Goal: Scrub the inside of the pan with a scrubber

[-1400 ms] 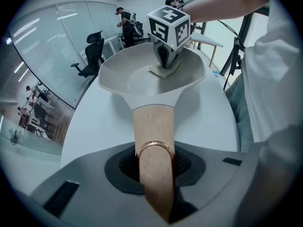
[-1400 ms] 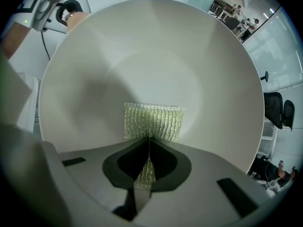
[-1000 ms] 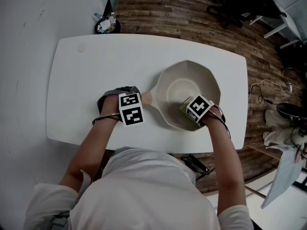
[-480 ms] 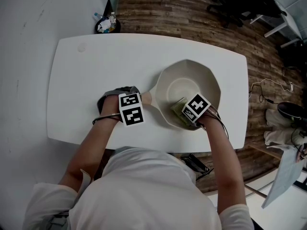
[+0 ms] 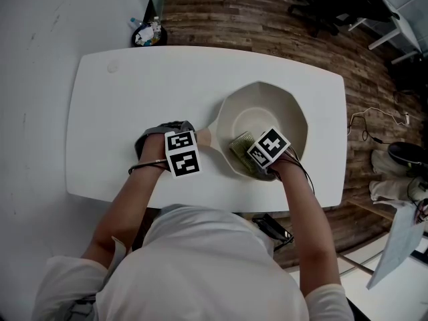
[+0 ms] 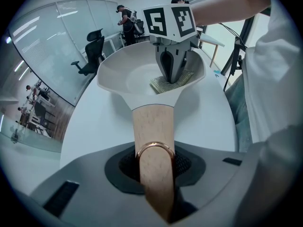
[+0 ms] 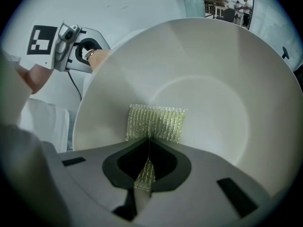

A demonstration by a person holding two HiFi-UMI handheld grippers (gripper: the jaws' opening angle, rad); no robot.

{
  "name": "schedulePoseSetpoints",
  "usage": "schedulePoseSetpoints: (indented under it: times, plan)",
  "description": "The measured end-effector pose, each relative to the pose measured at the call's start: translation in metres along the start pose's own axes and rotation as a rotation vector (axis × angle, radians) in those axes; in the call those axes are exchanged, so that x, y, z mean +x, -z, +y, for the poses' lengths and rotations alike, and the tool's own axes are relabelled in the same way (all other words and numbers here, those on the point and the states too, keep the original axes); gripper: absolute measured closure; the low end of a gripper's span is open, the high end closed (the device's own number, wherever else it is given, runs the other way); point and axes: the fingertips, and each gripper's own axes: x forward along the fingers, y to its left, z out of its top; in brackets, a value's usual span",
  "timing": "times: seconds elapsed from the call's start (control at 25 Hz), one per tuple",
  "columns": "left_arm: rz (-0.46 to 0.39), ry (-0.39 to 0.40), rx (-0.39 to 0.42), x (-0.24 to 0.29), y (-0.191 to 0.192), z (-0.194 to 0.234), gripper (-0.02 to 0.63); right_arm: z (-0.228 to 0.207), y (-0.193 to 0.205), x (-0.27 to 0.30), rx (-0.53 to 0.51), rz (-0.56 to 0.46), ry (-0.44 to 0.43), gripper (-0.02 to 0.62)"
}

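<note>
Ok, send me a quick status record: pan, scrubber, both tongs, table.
pan: white, faceted rim, sitting on the table
handle: wooden, metal ring near its end, pointing toward the person's left
left tongs: shut on the handle, bracing the pan
scrubber: yellow-green mesh pad, pressed against the pan's inner wall on the near, handle side
right tongs: shut on the scrubber's edge, pointing steeply down into the pan
task stage: scrubbing the inside under way
</note>
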Motion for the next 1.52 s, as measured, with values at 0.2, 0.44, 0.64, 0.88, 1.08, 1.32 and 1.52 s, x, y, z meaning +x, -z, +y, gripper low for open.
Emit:
schedulePoseSetpoints:
  times: [0.2,0.44,0.64,0.88,1.08,1.32,1.52]
  plan:
    - [0.001,-0.002,0.005,0.0,0.0,0.001,0.499,0.003,-0.021,0.001,0.003,-0.111,-0.006,0.569]
    - [0.006,-0.011,0.017,0.0,0.001,0.001,0.499,0.003,-0.045,0.002,-0.012,-0.217,0.033,0.569]
    - [0.003,-0.015,0.022,0.0,-0.002,0.001,0.499,-0.002,-0.061,0.0,-0.037,-0.275,0.073,0.569]
    - [0.006,-0.009,0.024,0.0,-0.002,0.001,0.498,-0.011,-0.081,-0.002,-0.098,-0.326,0.151,0.569]
    - [0.004,-0.01,0.028,0.0,0.0,0.002,0.498,-0.02,-0.095,-0.004,-0.138,-0.365,0.247,0.569]
    - [0.005,-0.011,0.034,0.0,0.0,0.002,0.497,-0.035,-0.107,-0.009,-0.115,-0.435,0.299,0.569]
    - [0.004,-0.01,0.035,-0.001,-0.002,0.001,0.497,-0.048,-0.114,-0.017,-0.091,-0.494,0.342,0.569]
